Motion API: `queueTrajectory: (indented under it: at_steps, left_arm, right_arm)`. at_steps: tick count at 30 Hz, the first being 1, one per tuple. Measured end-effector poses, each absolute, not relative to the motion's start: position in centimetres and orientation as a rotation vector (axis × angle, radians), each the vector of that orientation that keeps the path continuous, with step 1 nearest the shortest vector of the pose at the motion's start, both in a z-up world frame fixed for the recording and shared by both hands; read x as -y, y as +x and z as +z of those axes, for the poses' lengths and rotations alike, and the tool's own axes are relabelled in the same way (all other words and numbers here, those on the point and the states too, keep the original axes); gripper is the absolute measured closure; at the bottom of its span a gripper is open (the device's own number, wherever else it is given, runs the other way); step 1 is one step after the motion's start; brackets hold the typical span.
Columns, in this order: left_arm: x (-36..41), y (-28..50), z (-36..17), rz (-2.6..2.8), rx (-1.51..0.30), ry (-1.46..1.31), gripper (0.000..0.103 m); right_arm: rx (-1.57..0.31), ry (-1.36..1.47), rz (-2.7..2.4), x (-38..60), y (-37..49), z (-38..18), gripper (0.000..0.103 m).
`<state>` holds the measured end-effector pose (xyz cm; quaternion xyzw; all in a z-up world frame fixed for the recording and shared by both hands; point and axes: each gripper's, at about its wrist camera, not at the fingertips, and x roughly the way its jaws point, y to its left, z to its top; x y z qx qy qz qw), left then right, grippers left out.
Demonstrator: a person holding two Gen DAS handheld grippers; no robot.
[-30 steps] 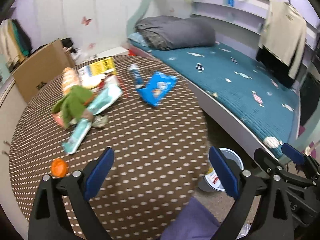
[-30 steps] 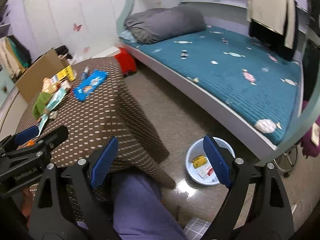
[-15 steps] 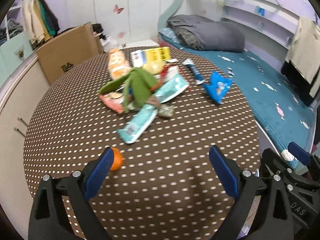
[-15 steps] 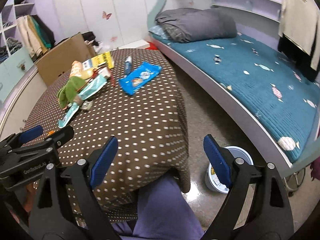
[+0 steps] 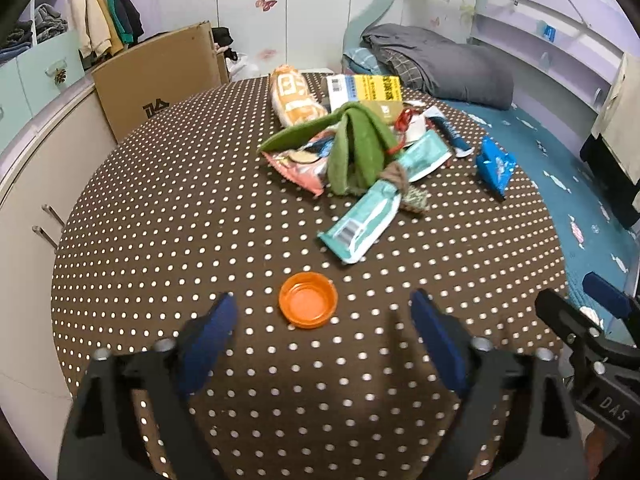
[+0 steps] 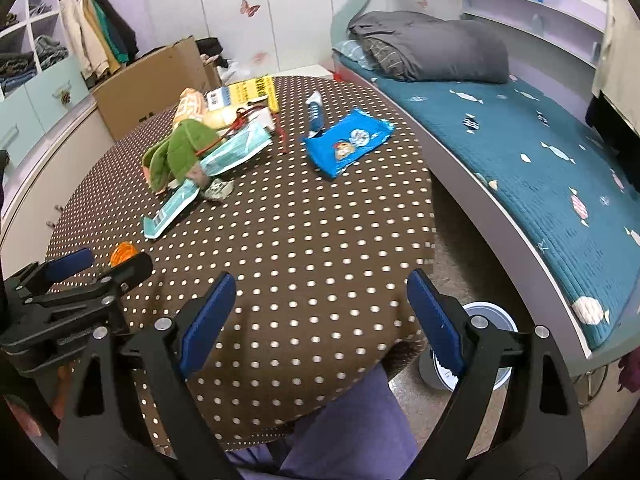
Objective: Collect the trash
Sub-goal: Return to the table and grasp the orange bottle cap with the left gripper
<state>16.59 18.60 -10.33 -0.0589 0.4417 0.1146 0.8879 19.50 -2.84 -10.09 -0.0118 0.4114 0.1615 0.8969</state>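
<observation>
The orange bottle cap (image 5: 308, 300) lies open side up on the near part of the dotted brown desk (image 5: 160, 208), now just ahead of the left tongs (image 5: 320, 322) and between their blue pads, whereas a second ago it sat off to the left of them. The left tongs are closing, the pads not yet touching the cap, so the cap looks to be the first piece of trash to go. Farther off lies the heap: a teal wrapper (image 5: 368, 216), a green cloth (image 5: 352, 148), an orange snack bag (image 5: 294, 96) and, to the right, a blue biscuit packet (image 6: 348, 142). The right tongs (image 6: 320, 300) hang released and empty over the desk's near right edge, above the white bucket (image 6: 496, 320) on the floor beside the bed (image 6: 540, 152), probably the bin.
</observation>
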Motion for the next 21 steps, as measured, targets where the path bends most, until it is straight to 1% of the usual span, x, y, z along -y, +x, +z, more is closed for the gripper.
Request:
queueTrajectory:
  at_steps: [1,3,4,5,13,21]
  left_arm:
    - [-18.8,16.8,-10.7,0.233,-0.928,-0.124,0.033]
    - [-18.7,16.8,-10.9,0.241,-0.911,-0.101,0.058]
    - [-18.6,16.8,-10.9,0.242,-0.904,-0.082,0.068]
    - [-18.7,16.8,-10.9,0.226,-0.897,-0.085,0.074]
    - [-19.6,16.6,-10.0,0.213,-0.864,-0.089,0.074]
    - [-21.2,17.6,-8.1,0.238,-0.812,-0.106,0.074]
  right_arm:
    - [-0.855,-0.029,0.337,2.6,19.5,-10.1,0.017]
    - [-0.859,-0.036,0.343,2.2,19.6,-10.2,0.017]
    - [-0.859,-0.042,0.345,2.0,19.6,-10.2,0.017]
    - [-0.859,-0.046,0.346,1.9,19.6,-10.2,0.017]
    - [-0.841,-0.059,0.379,0.2,20.5,-9.5,0.017]
    - [-0.856,-0.013,0.519,-2.8,23.5,-9.0,0.017]
